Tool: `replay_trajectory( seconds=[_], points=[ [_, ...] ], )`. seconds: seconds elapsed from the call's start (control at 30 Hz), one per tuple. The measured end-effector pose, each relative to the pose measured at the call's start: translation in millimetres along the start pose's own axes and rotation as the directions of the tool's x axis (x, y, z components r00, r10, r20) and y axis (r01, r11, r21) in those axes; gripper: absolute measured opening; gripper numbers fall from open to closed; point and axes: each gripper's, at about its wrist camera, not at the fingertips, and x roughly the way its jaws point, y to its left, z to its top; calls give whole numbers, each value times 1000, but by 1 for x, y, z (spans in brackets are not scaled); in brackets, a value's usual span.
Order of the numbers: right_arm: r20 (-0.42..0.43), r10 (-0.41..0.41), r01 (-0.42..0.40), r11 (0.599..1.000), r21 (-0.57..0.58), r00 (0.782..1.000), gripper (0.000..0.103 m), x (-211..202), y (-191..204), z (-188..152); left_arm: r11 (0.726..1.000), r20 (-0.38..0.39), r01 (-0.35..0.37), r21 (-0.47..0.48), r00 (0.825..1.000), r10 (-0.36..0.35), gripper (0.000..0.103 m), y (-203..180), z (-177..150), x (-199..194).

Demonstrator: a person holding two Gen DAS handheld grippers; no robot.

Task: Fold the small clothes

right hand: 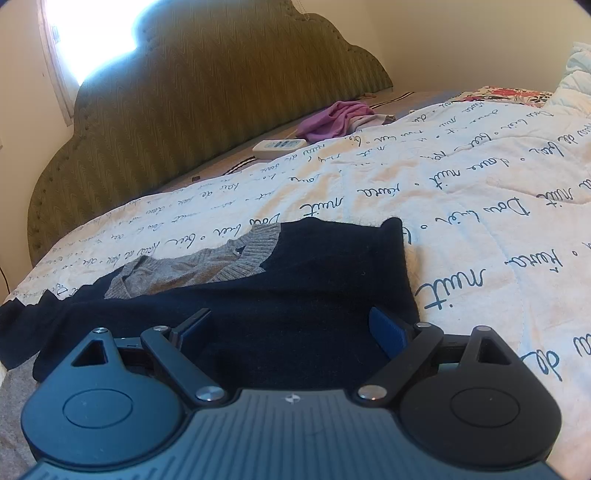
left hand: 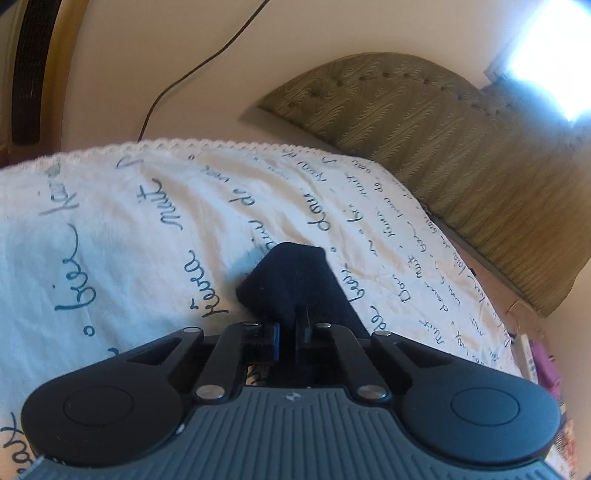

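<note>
On the bed, the left claw [left hand: 291, 328] was pinched nearly closed on a corner of the navy sweater [left hand: 291, 284], lifting a peak of the dark knit just clear of the script-printed quilt [left hand: 140, 229]. The right claw [right hand: 291, 325] stood with its jaws spread wide and held nothing, poised low over the body of the same garment [right hand: 314, 273], which lay largely flat across the near part of the quilt [right hand: 461, 221] with its grey ribbed collar [right hand: 207, 266] turned toward the headboard. One edge of the sweater appeared turned up at the far right, but no clean fold showed; by the look of it the folding had barely begun, with a first fold apparently being taken by the left side and the remaining folds and smoothing still ahead. Farther up the bed, a white remote control [right hand: 279, 147] rested just beside a crumpled purple garment [right hand: 332, 120], possibly another piece awaiting folding, though that could not be told. Behind them rose the green upholstered headboard [right hand: 207, 99], with a bright window [right hand: 96, 33] beyond.
</note>
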Motion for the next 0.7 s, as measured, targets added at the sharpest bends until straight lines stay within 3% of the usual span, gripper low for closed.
replay_trajectory(
  seconds=[0.13,0.23,0.27,0.33,0.43,0.53,0.6,0.7],
  points=[
    [2,4,-4,1000,6,1000,92,0,-1,0,992,115,1,126,993,-16,3,-38,-14,-39],
    [4,8,-8,1000,14,1000,92,0,-1,0,944,198,63,324,971,-133,3,-94,-54,-87],
    [5,9,-9,1000,16,1000,92,0,-1,0,913,207,88,398,961,-183,3,-114,-74,-102],
    [7,11,-12,1000,20,1000,92,-1,-2,0,823,185,159,545,935,-302,2,-152,-131,-134],
    [11,22,-22,999,35,1000,92,-1,-5,0,677,30,299,672,903,-429,2,-196,-220,-159],
    [15,34,-35,998,51,999,92,-2,-7,0,536,-166,411,737,880,-446,3,-223,-301,-160],
    [18,44,-45,997,64,999,92,-3,-9,0,488,-257,456,744,870,-422,5,-230,-336,-157],
    [21,54,-55,996,76,998,92,-3,-11,0,439,-352,519,734,842,-408,47,-226,-351,-158]
  ],
)
